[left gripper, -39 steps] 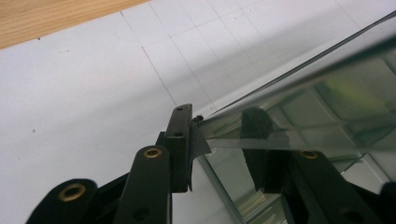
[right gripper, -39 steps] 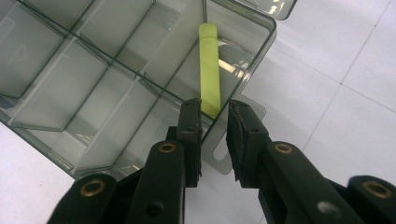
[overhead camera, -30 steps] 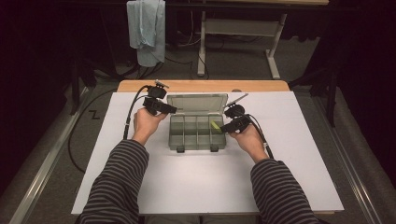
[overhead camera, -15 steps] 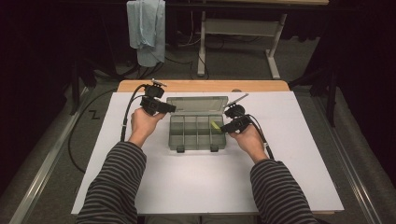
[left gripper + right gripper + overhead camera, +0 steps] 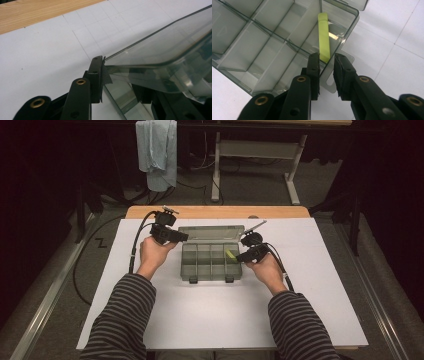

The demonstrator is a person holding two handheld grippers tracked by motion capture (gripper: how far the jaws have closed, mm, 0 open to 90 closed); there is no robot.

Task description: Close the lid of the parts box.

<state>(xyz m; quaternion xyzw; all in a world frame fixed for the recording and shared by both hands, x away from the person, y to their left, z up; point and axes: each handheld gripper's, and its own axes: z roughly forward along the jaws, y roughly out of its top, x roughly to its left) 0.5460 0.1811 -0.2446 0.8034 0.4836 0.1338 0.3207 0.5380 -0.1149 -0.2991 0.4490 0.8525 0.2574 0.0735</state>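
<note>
A clear plastic compartment box (image 5: 210,265) (image 5: 249,50) stands in the middle of the white table, its lid (image 5: 212,232) (image 5: 162,42) raised at the far side. My left gripper (image 5: 182,239) (image 5: 120,75) has the lid's left corner between its jaws. One pad lies against the lid's edge, and the other jaw shows through the plastic beneath it. A yellow-green stick (image 5: 231,254) (image 5: 323,35) lies in the box's right-hand compartment. My right gripper (image 5: 239,257) (image 5: 327,58) straddles the box's right wall at the stick's near end, with a gap between its pads.
A white sheet (image 5: 225,315) covers the table, and a wooden strip (image 5: 215,211) shows at the far edge. Beyond the table hang a pale blue cloth (image 5: 157,150) and a desk frame (image 5: 255,155). The left gripper's cable (image 5: 135,250) loops off the table's left side.
Hardly anything differs: the left gripper has shifted very slightly at the lid, and the right gripper and box have stayed put.
</note>
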